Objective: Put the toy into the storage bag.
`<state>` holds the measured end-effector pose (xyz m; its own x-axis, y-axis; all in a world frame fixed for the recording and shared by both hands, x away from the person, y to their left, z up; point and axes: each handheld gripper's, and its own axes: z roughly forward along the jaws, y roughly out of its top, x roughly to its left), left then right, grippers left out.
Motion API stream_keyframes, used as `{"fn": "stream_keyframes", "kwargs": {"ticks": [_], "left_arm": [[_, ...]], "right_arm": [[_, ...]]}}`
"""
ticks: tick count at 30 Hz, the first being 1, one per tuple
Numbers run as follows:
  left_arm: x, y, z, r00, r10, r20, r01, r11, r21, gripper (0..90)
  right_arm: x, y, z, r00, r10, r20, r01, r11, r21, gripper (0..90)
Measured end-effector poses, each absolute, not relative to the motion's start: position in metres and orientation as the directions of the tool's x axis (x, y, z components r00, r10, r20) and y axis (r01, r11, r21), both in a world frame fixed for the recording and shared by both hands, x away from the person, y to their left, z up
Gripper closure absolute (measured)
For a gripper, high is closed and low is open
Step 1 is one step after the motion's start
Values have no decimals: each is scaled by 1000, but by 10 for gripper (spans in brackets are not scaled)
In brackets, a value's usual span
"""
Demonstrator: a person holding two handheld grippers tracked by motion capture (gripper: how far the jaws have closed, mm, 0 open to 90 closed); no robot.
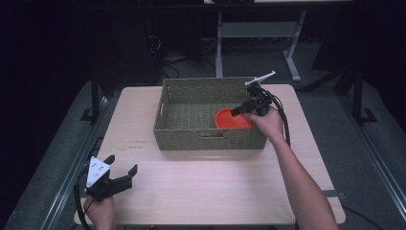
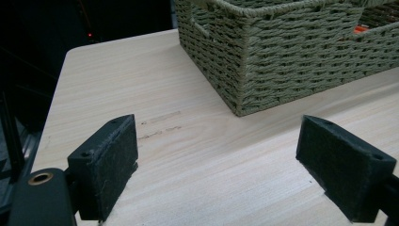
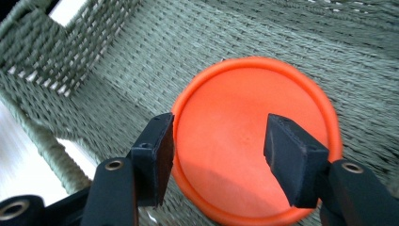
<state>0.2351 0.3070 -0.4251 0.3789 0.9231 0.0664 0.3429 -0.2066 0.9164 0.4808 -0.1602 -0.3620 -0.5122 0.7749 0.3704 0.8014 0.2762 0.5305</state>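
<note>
An orange plate (image 1: 229,120) lies flat on the bottom of a woven green basket (image 1: 206,139), at its front right corner. My right gripper (image 1: 238,111) reaches into the basket from the right and hovers over the plate. In the right gripper view the plate (image 3: 244,108) lies beneath the right gripper (image 3: 217,153), which is open; one pad is over the rim and the other over the plate's middle, and nothing is held. My left gripper (image 1: 123,164) stands open above the table's front left, far from the basket.
The basket (image 2: 282,61) stands at the back middle of a light wooden table (image 1: 201,187). Through a gap in its wall a sliver of the orange plate (image 2: 360,30) shows. The left gripper (image 2: 219,165) spans bare tabletop. Dark floor and table legs lie beyond.
</note>
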Motion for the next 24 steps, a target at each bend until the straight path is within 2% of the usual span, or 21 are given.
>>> {"fn": "stream_keyframes", "kwargs": {"ticks": [6, 12, 24], "left_arm": [[235, 303, -425, 390, 917, 82, 339, -226, 913, 127], [236, 304, -425, 388, 918, 80, 341, -224, 913, 128], [235, 305, -425, 385, 920, 79, 342, -222, 913, 127]], "right_arm": [[476, -164, -358, -531, 740, 413, 806, 291, 515, 373], [473, -165, -354, -550, 714, 432, 798, 298, 524, 359], [462, -171, -342, -576, 702, 418, 776, 309, 550, 338]]}}
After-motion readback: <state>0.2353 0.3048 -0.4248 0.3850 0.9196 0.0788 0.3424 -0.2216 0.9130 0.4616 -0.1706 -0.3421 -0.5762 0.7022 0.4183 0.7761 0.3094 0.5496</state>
